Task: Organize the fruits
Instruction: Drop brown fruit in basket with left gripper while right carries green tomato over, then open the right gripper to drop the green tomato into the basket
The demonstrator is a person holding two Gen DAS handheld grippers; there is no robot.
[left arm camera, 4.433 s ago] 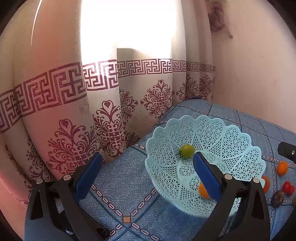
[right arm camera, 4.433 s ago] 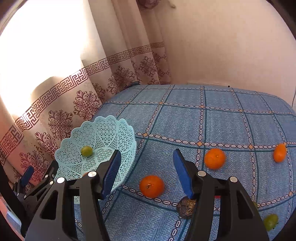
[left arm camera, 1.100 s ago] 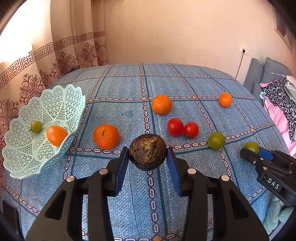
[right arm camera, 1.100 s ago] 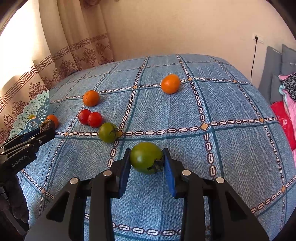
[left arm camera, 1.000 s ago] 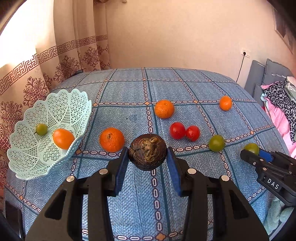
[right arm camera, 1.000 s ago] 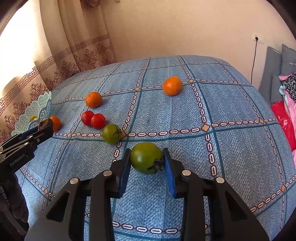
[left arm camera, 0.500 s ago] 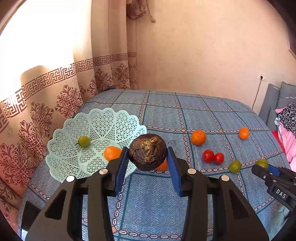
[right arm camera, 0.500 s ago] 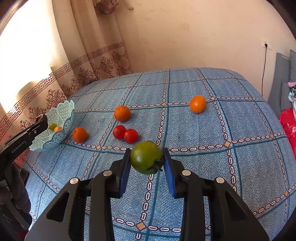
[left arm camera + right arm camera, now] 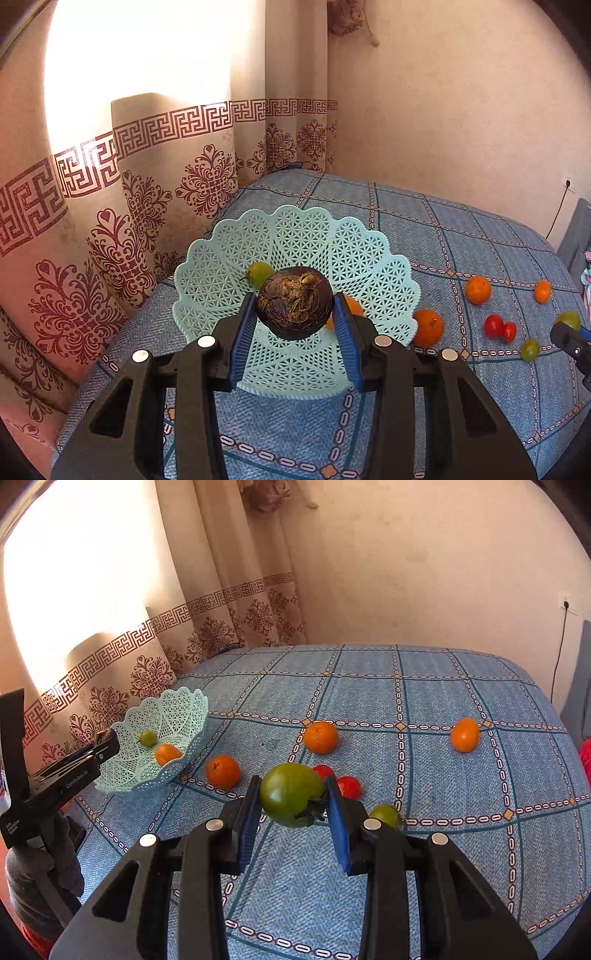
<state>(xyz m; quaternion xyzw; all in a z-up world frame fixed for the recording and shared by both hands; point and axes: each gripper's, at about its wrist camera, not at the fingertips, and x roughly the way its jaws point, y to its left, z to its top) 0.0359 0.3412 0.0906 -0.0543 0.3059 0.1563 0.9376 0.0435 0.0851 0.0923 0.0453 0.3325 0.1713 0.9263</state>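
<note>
My left gripper [image 9: 295, 317] is shut on a dark brown wrinkled fruit [image 9: 294, 302], held in the air over the light blue lattice basket [image 9: 354, 243]. Inside the basket lie a small green fruit [image 9: 259, 273] and an orange one [image 9: 352, 306], partly hidden behind my finger. My right gripper [image 9: 293, 805] is shut on a green tomato [image 9: 290, 794], held above the blue checked bedspread. The basket [image 9: 177, 709] sits far to its left. The left gripper [image 9: 74, 768] shows at the left edge of the right wrist view.
Loose on the bedspread lie three oranges [image 9: 320, 737] [image 9: 222, 771] [image 9: 464, 734], two red tomatoes [image 9: 349, 786] and a small green tomato [image 9: 386, 815]. A patterned curtain [image 9: 129, 192] hangs just behind the basket. A wall with a socket [image 9: 567, 603] closes the far side.
Since the earliest frames each gripper has taken hold of a fruit. Over the last second my left gripper carried the brown fruit leftward to above the basket; my right gripper lifted the green tomato and drew back.
</note>
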